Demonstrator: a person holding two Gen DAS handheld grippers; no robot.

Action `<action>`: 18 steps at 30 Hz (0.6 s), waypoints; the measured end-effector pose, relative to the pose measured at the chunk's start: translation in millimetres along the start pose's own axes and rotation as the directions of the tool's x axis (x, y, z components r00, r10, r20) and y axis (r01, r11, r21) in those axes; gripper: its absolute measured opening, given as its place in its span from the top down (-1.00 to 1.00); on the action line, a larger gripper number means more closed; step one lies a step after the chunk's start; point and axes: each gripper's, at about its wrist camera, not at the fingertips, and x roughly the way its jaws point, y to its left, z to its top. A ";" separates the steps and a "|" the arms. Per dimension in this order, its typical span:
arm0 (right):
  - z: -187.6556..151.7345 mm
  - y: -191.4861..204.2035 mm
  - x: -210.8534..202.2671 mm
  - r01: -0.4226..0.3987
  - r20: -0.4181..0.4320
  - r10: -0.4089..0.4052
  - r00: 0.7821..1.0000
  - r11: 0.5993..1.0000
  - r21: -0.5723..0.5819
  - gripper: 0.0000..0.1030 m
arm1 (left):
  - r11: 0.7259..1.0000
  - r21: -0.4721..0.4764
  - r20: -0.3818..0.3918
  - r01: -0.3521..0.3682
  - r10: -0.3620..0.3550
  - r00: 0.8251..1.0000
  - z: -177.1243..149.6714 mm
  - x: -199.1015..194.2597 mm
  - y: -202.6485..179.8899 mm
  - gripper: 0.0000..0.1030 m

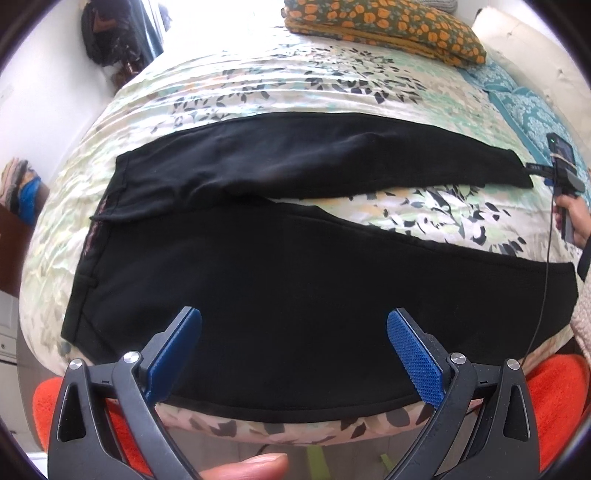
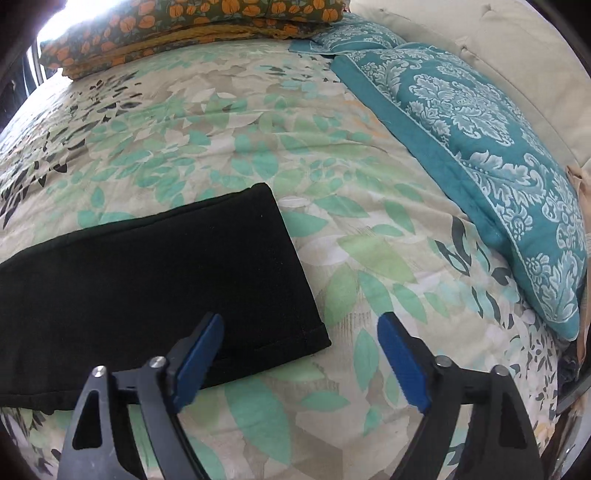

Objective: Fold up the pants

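Here, we see a pair of black fabric pants [image 1: 295,266] spread flat across a bed covered in a cream bedspread printed with green and grey leaves [image 1: 258,88]. In the left wrist view the waistband lies to the left and the two legs run to the right, parted in a narrow V with bedspread showing between them. The left gripper [image 1: 294,354], black-armed with blue textured fingers [image 1: 417,362], hangs over the near leg close to the bed's front edge; its fingers are spread wide apart and hold nothing.

In the right wrist view the right gripper [image 2: 301,358] hovers over the cuff end of one leg [image 2: 147,291], which lies flat with its hem [image 2: 295,258] squarely cut. Its blue fingers [image 2: 195,365] are likewise parted and empty: one sits over the black cloth near the cuff's corner, the other over bare bedspread. We cannot tell whether that finger touches the fabric.

The left wrist view also catches the right gripper from afar, at the far leg's cuff at the right edge of the frame, held in a hand [image 1: 576,221].

A teal damask-patterned pillow [image 2: 480,147] lies to the right, well apart from the pants, and an olive cushion with orange flowers [image 1: 388,29] rests at the far side of the bed.
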 end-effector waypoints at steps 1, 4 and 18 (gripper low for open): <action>-2.1 -1.4 -9.8 -0.001 0.024 0.001 1.000 1.000 0.008 -0.70 | 1.000 -0.015 0.017 -0.020 0.020 1.000 5.3 1.8 11.1 -0.97; -12.3 1.2 -42.6 -0.042 0.074 0.040 0.996 0.999 0.027 -0.70 | 0.989 -0.070 0.071 -0.132 0.137 0.988 29.7 15.3 56.2 -0.97; -196.2 147.1 -199.8 -0.469 0.117 0.475 0.872 0.880 -0.072 -0.74 | 0.925 -0.116 0.014 -0.361 0.365 0.931 68.1 117.0 141.9 -0.97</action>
